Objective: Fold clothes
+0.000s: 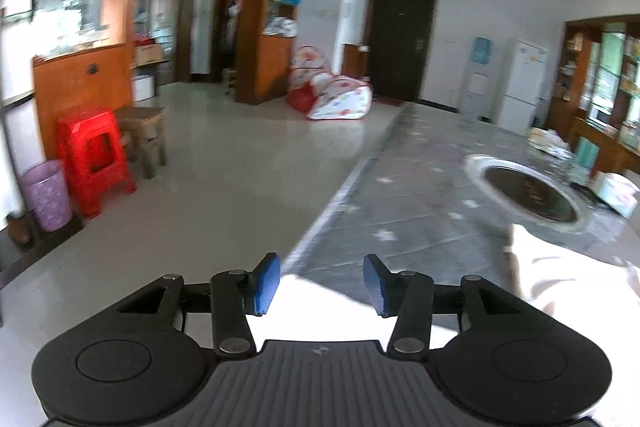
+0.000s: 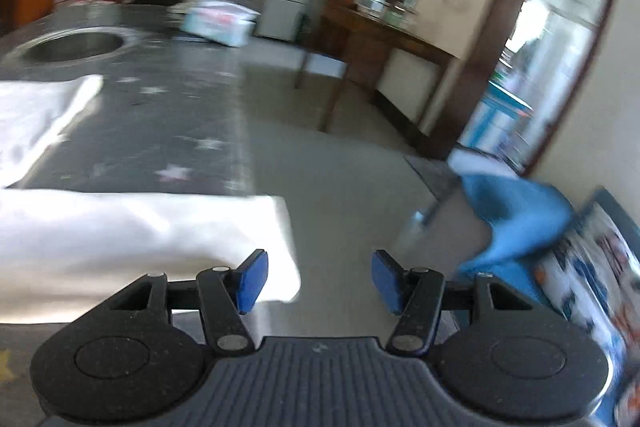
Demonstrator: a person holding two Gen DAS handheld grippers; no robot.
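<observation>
Both grippers are held up over the table with nothing in them. On the left gripper (image 1: 322,285) the two blue pads (image 1: 267,285) stand far apart, and there is only air between them. It looks out past the left edge of the table (image 1: 420,195), toward the pale floor (image 1: 224,187).

On the right gripper (image 2: 320,281) the blue pads (image 2: 252,283) are wide apart too. It hangs just past the right edge of the table, so the floor shows between its fingers.

A white cloth (image 2: 132,235) lies on the table near the close edge. In the right wrist view it reaches all the way to the right edge, and its corner sits just behind the left pad. I cannot tell if it hangs over the side. Another part of the white cloth (image 2: 40,107) lies farther back on the left side. In the left wrist view a bit of the white cloth (image 1: 568,267) shows on the right.

A gray cover with small pale stars (image 2: 176,172) lies over the table. A round metal ring with a dark middle (image 1: 528,191) sits in the table top, past the cloth. A white and blue pack (image 2: 218,19) sits near the far edge.

On the floor, a red stool (image 1: 94,159) stands beside a small wooden stool (image 1: 146,135) and a purple bin (image 1: 48,195). Something blue (image 2: 516,219) is near the right gripper. Both pictures are blurry.
</observation>
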